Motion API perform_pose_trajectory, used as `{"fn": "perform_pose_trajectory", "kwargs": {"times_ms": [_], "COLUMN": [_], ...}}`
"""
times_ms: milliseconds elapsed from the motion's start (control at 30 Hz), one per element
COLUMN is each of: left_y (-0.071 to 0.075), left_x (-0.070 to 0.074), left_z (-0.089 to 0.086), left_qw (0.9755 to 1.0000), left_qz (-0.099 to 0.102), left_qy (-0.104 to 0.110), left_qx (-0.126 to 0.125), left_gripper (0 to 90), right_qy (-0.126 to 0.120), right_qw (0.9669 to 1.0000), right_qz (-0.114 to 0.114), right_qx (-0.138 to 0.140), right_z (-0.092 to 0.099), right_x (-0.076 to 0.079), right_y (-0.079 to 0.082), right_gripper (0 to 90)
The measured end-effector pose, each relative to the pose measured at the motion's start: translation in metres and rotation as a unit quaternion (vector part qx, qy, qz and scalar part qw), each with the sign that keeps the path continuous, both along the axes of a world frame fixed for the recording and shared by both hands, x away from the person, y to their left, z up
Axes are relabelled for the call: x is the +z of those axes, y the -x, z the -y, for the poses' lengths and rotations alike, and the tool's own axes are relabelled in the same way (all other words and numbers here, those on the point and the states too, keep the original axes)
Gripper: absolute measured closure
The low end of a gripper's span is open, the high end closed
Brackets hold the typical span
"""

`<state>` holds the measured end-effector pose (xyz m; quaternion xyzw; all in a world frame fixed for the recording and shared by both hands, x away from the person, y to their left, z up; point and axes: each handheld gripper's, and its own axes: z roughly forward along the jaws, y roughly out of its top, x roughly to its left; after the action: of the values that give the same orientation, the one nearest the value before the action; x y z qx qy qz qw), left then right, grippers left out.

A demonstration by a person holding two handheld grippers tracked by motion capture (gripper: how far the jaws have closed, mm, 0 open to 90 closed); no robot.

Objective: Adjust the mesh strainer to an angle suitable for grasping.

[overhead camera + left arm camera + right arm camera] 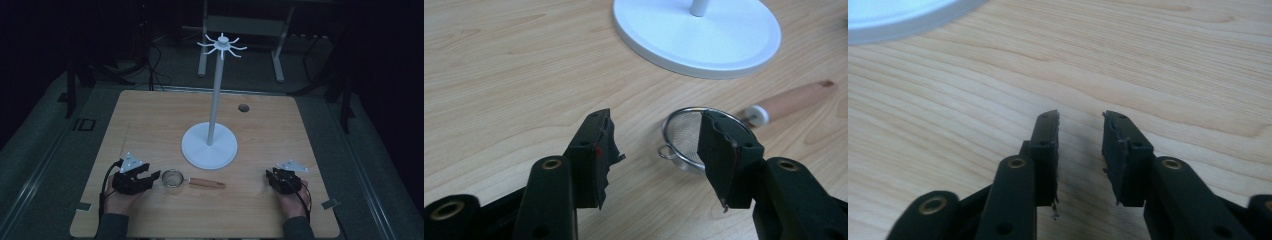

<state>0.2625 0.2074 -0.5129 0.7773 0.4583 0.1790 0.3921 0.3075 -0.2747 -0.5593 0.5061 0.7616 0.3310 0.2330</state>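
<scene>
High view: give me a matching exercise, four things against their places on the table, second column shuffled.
Things:
1. strainer
2. white stand
3. left tongs
4. right tongs

Places:
A. centre of the table, pole upright
B. near edge, far right, open over bare wood
C. near edge, left of centre, wooden handle pointing right
D. near edge, far left, open beside the mesh bowl

Pairs: 1-C, 2-A, 3-D, 4-B
</scene>
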Motion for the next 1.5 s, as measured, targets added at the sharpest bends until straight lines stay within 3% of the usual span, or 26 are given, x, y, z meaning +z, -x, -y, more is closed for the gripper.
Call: {"fn": "perform_pose_trajectory", "kwargs": {"times_ms": [200,267,467,667,833,933,1167,1200,1267,1300,1367,1500], "left_y": [-0.001,-0.001,-0.006,-0.011,-0.018,-0.025,-0.033,-0.035,-0.035,-0.037,-0.039,-0.042], "left_x": [0.0,0.002,0.007,0.012,0.012,0.011,0.01,0.01,0.01,0.01,0.01,0.011], "left_z": [0.006,0.013,0.028,0.039,0.05,0.057,0.068,0.072,0.073,0.076,0.078,0.081], "left_qw": [0.9999,0.9995,0.9977,0.9961,0.9939,0.9912,0.9867,0.984,0.9829,0.9805,0.9784,0.9764], "left_qz": [-0.005,-0.006,-0.008,-0.007,-0.011,-0.018,-0.026,-0.027,-0.027,-0.028,-0.031,-0.033], "left_qy": [-0.009,-0.018,-0.027,-0.038,-0.061,-0.08,-0.097,-0.105,-0.107,-0.115,-0.123,-0.125], "left_qx": [-0.011,-0.026,-0.062,-0.08,-0.092,-0.104,-0.128,-0.141,-0.148,-0.157,-0.164,-0.172], "left_gripper": [50.8,51.5,53.1,55.1,56.0,56.9,57.2,57.0,56.8,56.8,56.9,56.9], "right_qy": [-0.03,-0.036,-0.034,-0.03,-0.025,-0.03,-0.034,-0.038,-0.042,-0.041,-0.038,-0.035], "right_qw": [0.9995,0.9993,0.9993,0.9993,0.9993,0.9992,0.9991,0.999,0.9988,0.9988,0.9989,0.999], "right_qz": [0.007,0.012,0.017,0.023,0.027,0.026,0.023,0.024,0.024,0.023,0.023,0.024], "right_qx": [-0.005,-0.005,-0.004,-0.002,0.001,0.003,0.005,0.007,0.01,0.012,0.012,0.012], "right_z": [0.003,0.003,0.003,0.002,0.001,0.002,0.002,0.002,0.002,0.002,0.002,0.002], "right_x": [0.006,0.009,0.01,0.011,0.011,0.011,0.011,0.011,0.011,0.011,0.011,0.011], "right_y": [0.004,0.007,0.009,0.011,0.011,0.012,0.011,0.011,0.011,0.012,0.011,0.011], "right_gripper": [66.2,66.2,66.1,63.1,61.9,60.3,58.8,58.3,57.9,57.4,57.1,56.6]}}
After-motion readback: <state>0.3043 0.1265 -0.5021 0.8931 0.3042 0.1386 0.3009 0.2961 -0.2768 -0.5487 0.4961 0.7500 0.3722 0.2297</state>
